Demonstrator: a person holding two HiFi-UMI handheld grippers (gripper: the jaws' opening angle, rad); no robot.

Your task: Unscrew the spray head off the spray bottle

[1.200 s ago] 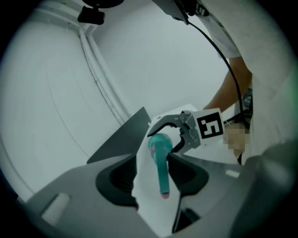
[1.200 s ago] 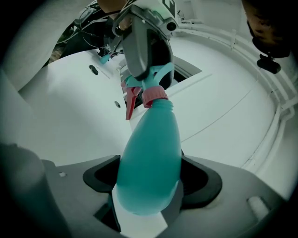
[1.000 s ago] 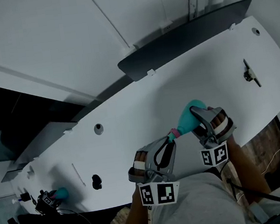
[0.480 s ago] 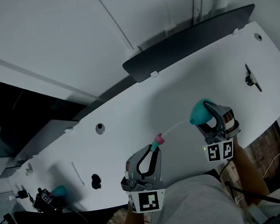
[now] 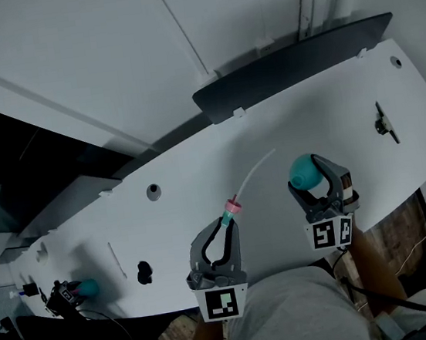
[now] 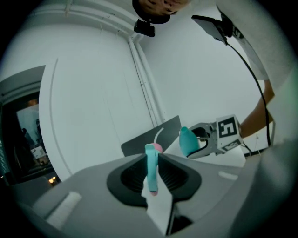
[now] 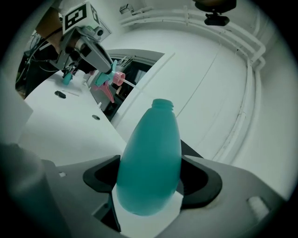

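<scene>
The teal spray bottle point(image 5: 304, 170) is headless, its open neck point(image 7: 163, 103) bare. My right gripper point(image 5: 317, 180) is shut on its body point(image 7: 150, 160) above the white table. The teal-and-pink spray head point(image 5: 228, 211) is apart from it, left of the bottle, with its pale dip tube point(image 5: 254, 172) sticking out free toward the upper right. My left gripper point(image 5: 225, 223) is shut on the head's teal trigger part point(image 6: 151, 169); its jaws have just been closing a little further on it. From the left gripper view, the bottle point(image 6: 188, 141) shows off to the right.
The long white table point(image 5: 197, 167) runs diagonally, with a dark grey panel point(image 5: 292, 61) along its far edge. On it lie a small black fitting point(image 5: 382, 121), a round hole point(image 5: 153, 191), a black piece point(image 5: 143, 274) and a teal item point(image 5: 88, 287) at far left.
The spray head, joined to the bottle a second ago, has come off. My left gripper moved left with it, drawing the tube out of the neck. Both grippers rolled.
</scene>
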